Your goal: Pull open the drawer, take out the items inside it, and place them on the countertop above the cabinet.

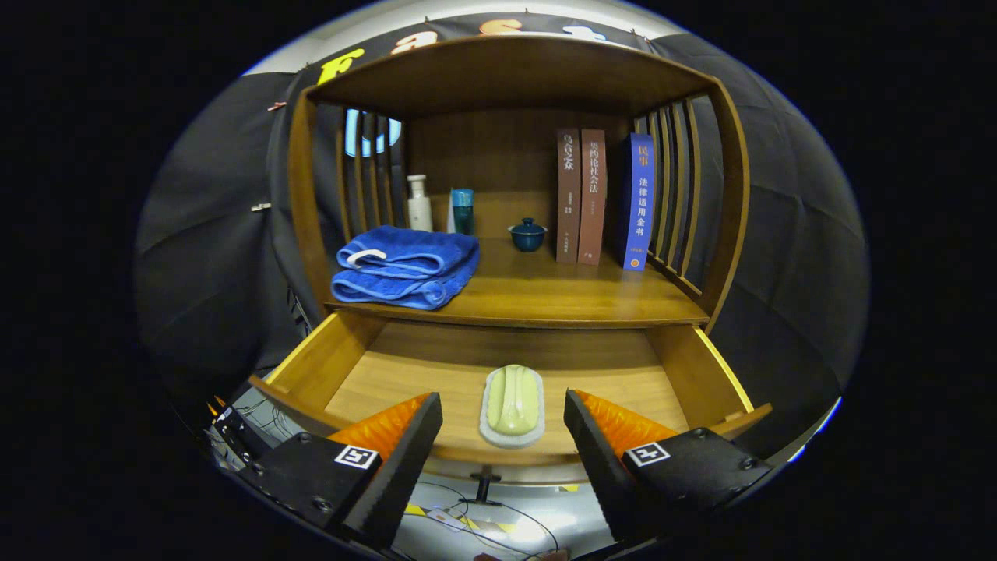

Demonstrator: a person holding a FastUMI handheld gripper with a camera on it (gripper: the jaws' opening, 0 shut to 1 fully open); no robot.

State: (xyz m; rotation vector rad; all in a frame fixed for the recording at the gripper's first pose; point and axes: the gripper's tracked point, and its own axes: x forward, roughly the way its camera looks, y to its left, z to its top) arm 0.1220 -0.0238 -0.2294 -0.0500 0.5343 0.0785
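The wooden drawer (343, 358) stands pulled out below the countertop (561, 300). Inside it lies a pale green brush-like item on a white base (512, 405), near the drawer's front wall. My gripper (503, 409) is open, its two black fingers with orange backs spread to either side of the green item and a little above the drawer front, touching nothing. A folded blue towel (406, 266) rests on the left part of the countertop.
At the back of the countertop stand a white bottle (419, 204), a teal bottle (463, 210), a small dark blue lidded cup (527, 234) and three upright books (604, 199). Slatted wooden sides and a top board enclose the shelf. A small dark knob (484, 481) sticks out under the drawer front.
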